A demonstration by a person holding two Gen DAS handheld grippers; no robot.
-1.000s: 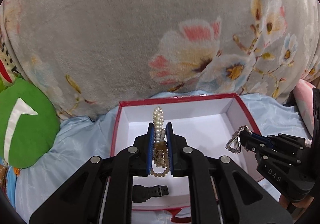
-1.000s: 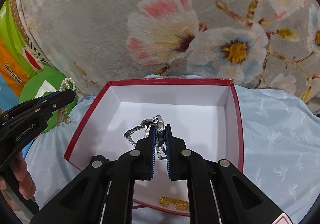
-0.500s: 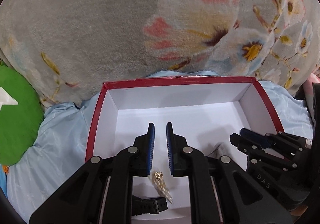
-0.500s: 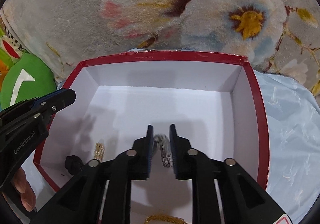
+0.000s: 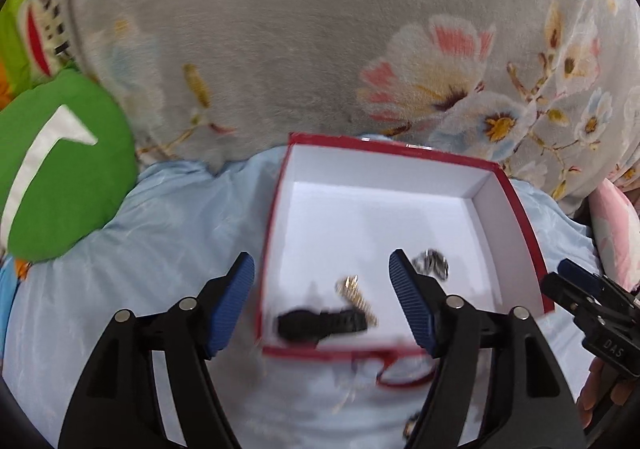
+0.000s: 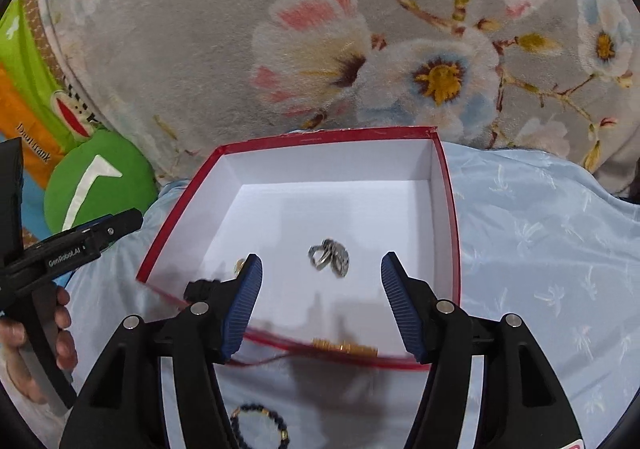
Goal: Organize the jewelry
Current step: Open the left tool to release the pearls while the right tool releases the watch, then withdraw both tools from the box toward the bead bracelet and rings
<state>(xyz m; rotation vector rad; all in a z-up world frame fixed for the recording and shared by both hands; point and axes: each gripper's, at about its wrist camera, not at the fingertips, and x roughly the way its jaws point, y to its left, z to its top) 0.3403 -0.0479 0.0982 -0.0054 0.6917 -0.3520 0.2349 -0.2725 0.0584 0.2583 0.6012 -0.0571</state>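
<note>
Jewelry lies in a red-rimmed box (image 6: 446,205) on pale blue bedsheet (image 6: 532,249): silver watch (image 6: 330,255), black watch (image 5: 320,323), gold piece (image 5: 356,295). Beaded bracelet (image 6: 260,423) outside on sheet. Left claw (image 5: 322,305) and right claw (image 6: 322,303) both spread wide, empty. Floral blanket (image 6: 320,29) behind; green cushion (image 5: 52,169) left.

Left wrist view: above box (image 5: 516,205) near-left corner, facing forward-down, close.
Right wrist view: above its near edge.
Shared: box (image 6: 446,185) interior.
</note>
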